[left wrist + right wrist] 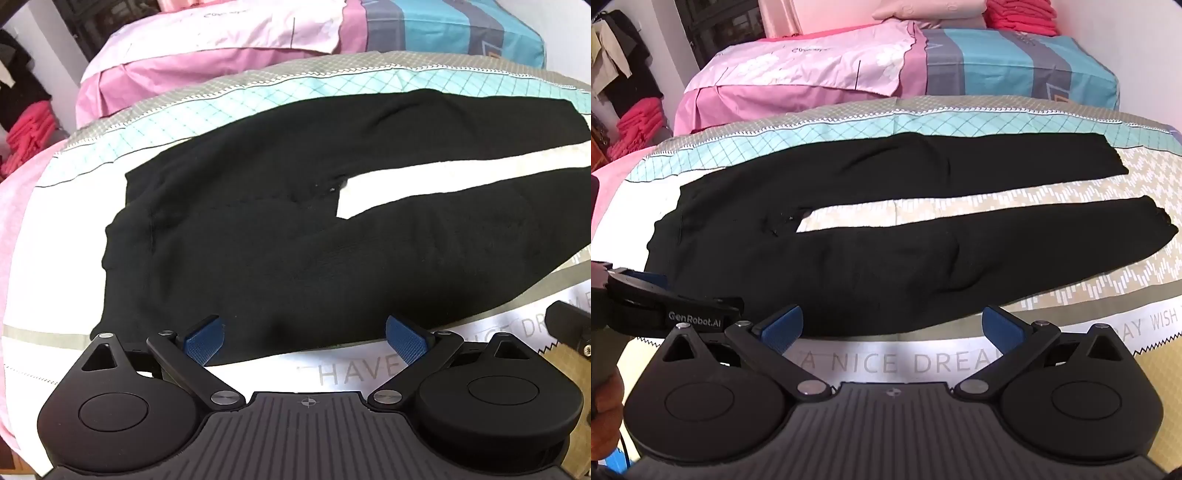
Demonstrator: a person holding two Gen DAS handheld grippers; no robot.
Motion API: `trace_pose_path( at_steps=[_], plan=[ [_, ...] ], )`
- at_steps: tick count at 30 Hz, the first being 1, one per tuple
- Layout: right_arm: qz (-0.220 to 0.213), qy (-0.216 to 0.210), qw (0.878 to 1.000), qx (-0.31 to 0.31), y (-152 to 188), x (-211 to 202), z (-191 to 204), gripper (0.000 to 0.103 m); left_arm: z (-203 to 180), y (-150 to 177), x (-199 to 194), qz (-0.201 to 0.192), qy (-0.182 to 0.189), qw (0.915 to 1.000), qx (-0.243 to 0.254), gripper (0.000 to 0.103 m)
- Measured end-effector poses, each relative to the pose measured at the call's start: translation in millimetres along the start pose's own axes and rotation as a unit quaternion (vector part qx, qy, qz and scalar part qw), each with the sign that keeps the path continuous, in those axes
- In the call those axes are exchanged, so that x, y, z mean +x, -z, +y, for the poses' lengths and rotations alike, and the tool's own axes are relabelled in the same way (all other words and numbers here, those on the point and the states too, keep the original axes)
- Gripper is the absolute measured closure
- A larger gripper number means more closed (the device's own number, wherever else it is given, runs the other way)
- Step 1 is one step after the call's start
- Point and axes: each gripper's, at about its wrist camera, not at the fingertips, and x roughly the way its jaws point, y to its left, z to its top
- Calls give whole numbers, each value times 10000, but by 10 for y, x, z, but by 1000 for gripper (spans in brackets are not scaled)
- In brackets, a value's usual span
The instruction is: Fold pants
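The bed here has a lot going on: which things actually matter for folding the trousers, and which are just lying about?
For the job:
- black pants, spread flat with legs apart
- left tongs, open, at the near edge of the pants
- right tongs, open, holding nothing
- patterned bedspread they lie on

Just lying about:
- pink sheet on the far bed
- red folded clothes
- hanging clothes

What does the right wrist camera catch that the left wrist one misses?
Only the right wrist view shows both leg ends of the black pants and the left gripper's side. Only the left wrist view shows the left gripper open at the pants' near edge. Both show the pants flat on the patterned bedspread, legs apart, and the pink bed.
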Motion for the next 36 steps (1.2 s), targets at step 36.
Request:
trace_pose_path(
  at_steps=[36],
  plan=[
    [535,-362,9971,408,126,172,-42,0,-23,33,68,154,213,9997,11,0]
  ],
)
